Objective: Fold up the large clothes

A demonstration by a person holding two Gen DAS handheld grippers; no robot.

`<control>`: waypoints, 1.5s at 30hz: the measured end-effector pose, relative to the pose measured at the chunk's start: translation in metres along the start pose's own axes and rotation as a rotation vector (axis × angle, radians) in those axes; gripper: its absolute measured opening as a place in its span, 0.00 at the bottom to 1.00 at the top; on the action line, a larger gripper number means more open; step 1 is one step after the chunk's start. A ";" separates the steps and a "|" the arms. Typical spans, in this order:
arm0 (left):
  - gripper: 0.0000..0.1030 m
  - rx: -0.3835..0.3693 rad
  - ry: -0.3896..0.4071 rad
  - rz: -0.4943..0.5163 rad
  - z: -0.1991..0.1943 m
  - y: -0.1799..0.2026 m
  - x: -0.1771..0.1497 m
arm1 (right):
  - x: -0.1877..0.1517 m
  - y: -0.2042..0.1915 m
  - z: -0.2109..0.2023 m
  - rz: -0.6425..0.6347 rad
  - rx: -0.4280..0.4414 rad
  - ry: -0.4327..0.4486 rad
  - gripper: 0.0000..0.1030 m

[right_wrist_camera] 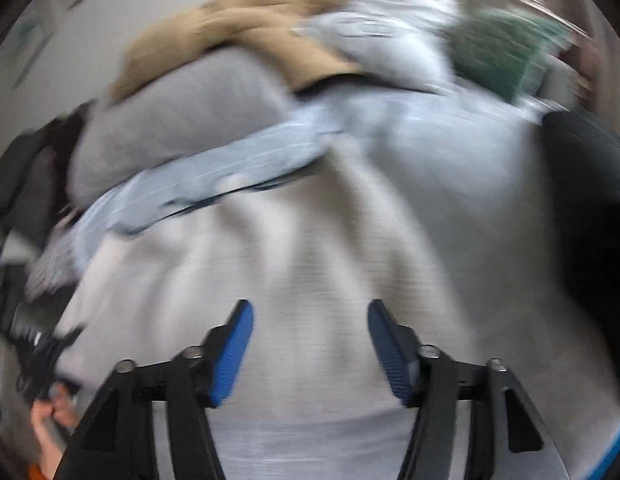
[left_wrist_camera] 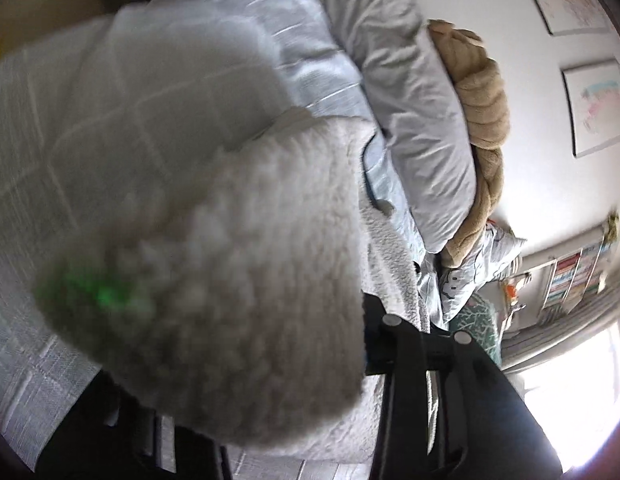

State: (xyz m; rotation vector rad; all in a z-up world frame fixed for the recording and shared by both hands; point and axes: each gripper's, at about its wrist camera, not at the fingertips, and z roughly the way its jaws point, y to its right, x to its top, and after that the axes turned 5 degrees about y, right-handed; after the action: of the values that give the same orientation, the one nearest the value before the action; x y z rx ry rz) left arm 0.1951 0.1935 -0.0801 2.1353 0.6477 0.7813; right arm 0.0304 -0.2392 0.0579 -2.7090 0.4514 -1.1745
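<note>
Two wrist views, left one first. At the far left, a pale checked bed cover. Heaped over the left tongs, a thick white fleece garment — filling most of the view, hiding one finger, leaving only a black finger bare at its right edge; cannot tell whether clamped on it or apart. Further right, a grey pillow, a tan blanket behind it, framed pictures on the wall.

From the right wrist, all blurred: a hand low at the left, then the right tongs standing apart, blue pads with nothing between — hovering over pale cloth spread below. Beyond, striped blue bedding and, upper right, a green cushion.
</note>
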 end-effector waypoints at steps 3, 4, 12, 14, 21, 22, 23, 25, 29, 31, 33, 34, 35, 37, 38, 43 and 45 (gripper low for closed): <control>0.39 -0.012 0.028 0.048 -0.010 0.012 -0.001 | -0.008 -0.050 0.025 -0.098 0.104 -0.047 0.24; 0.39 -0.017 0.034 0.061 -0.013 0.014 -0.002 | -0.009 -0.065 0.035 -0.122 0.117 -0.053 0.21; 0.37 -0.049 0.081 0.214 -0.033 0.053 -0.009 | -0.019 -0.095 0.130 -0.102 0.140 -0.217 0.15; 0.37 -0.056 0.093 0.299 -0.039 0.074 -0.017 | -0.023 -0.092 0.148 -0.105 0.154 -0.271 0.15; 0.36 -0.143 0.141 0.574 -0.054 0.167 -0.071 | -0.017 -0.071 0.155 -0.066 0.254 -0.311 0.14; 0.36 -0.151 0.147 0.607 -0.054 0.178 -0.080 | -0.014 -0.063 0.153 -0.036 0.283 -0.318 0.14; 0.37 -0.164 0.154 0.650 -0.053 0.192 -0.092 | -0.008 -0.056 0.151 -0.010 0.309 -0.328 0.15; 0.37 -0.191 0.153 0.702 -0.050 0.211 -0.111 | 0.001 -0.039 0.141 0.041 0.359 -0.349 0.16; 0.37 -0.226 0.072 0.775 -0.025 0.235 -0.150 | 0.019 0.002 0.107 0.098 0.400 -0.290 0.29; 0.37 -0.224 0.008 0.808 -0.006 0.240 -0.171 | 0.028 0.040 0.091 0.156 0.388 -0.245 0.39; 0.37 -0.216 -0.054 0.842 0.013 0.241 -0.191 | 0.032 0.078 0.079 0.233 0.366 -0.212 0.43; 0.38 -0.213 -0.083 0.863 0.020 0.241 -0.203 | 0.033 0.105 0.072 0.284 0.350 -0.191 0.44; 0.38 -0.210 -0.118 0.895 0.030 0.240 -0.216 | 0.034 0.119 0.068 0.309 0.345 -0.182 0.45; 0.39 -0.209 -0.158 0.960 0.036 0.238 -0.239 | 0.033 0.156 0.058 0.381 0.340 -0.158 0.49; 0.39 -0.212 -0.169 0.999 0.037 0.237 -0.251 | 0.031 0.168 0.055 0.407 0.343 -0.151 0.51; 0.43 -0.205 -0.138 1.295 0.027 0.229 -0.311 | 0.021 0.199 0.048 0.480 0.434 -0.163 0.66; 0.46 -0.208 -0.136 1.320 0.022 0.229 -0.314 | 0.024 0.185 0.048 0.496 0.481 -0.183 0.67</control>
State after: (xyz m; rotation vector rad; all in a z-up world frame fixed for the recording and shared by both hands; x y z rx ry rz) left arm 0.0400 -0.1563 -0.0114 2.2066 -1.0203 1.2337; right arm 0.0422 -0.4211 -0.0058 -2.0992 0.6632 -0.7690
